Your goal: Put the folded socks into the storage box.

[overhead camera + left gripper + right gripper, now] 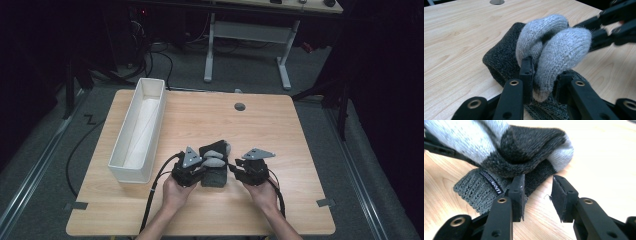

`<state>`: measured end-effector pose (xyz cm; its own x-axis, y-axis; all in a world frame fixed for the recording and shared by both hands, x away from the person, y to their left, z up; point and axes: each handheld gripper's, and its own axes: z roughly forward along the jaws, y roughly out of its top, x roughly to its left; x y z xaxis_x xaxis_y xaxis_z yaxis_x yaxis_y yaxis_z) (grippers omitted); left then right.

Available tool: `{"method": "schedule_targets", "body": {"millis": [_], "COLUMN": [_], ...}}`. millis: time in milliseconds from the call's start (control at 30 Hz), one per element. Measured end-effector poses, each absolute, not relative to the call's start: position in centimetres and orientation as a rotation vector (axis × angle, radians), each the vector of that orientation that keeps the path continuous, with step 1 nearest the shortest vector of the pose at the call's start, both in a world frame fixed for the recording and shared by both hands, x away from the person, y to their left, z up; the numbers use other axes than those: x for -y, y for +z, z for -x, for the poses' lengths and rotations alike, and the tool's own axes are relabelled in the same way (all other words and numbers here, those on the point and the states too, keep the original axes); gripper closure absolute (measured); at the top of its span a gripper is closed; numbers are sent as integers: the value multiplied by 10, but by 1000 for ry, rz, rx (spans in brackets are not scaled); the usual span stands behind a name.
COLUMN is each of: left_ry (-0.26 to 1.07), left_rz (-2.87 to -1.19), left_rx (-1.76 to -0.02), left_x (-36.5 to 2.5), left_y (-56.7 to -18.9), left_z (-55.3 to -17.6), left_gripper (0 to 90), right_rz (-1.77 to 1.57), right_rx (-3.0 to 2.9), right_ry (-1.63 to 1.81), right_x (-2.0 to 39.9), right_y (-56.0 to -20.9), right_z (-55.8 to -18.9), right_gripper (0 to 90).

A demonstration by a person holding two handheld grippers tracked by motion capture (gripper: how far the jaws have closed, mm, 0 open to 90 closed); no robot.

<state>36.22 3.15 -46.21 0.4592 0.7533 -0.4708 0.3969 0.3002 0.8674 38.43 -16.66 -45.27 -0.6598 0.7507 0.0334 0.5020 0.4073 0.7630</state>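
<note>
A pair of socks [215, 164] is being folded or bundled together near the front middle of the table [280, 135], and the step in hand is judged to be the rolling of the grey toe ends over the darker body. In the left gripper view the light grey knitted toe [564, 53] is being clamped between the fingers [526, 72] of the left gripper [543, 80], the wool bulging out above them in two soft, rounded lobes, with the charcoal part [504, 60] lying behind and below. In the right gripper view the fingers [560, 195] of the right gripper [537, 196] are standing apart with bare table between them; the left-hand finger is lying just against the sock's dark edge, and nothing is being gripped. Just beyond these fingers a ribbed, grey-green cuff [471, 188] with a small black woven label [491, 183] is lying flat, under a thicker fold of black and pale grey. The knit is looking thick, fuzzy and yielding, so it is likely to be squashed rather than slipped. For the next move, the free fingers are judged to need closing on the cuff or the loose fold, so that it can be drawn over the bundle being held. Well off to the left of the left fingers, a long white rectangular bin [140, 130] is standing open on the pale wood-grain table.
</note>
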Motion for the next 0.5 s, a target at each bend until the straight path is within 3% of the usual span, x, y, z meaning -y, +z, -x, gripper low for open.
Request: {"method": "schedule_targets", "body": {"millis": [267,500], "left_ry": [291,274], "left_rz": [-1320,-1330], "left_rx": [-1148,-1151], "left_x": [-31,-33], "left_y": [-462,-462], "left_z": [-357,-354], "left_gripper": [717,675], "right_rz": [-1069,-1003], "right_rx": [-2316,-2343], "right_ry": [1233,1299], "right_x": [171,156], "right_y": [-423,-412], "right_z": [-382,-380], "right_gripper": [645,552]}}
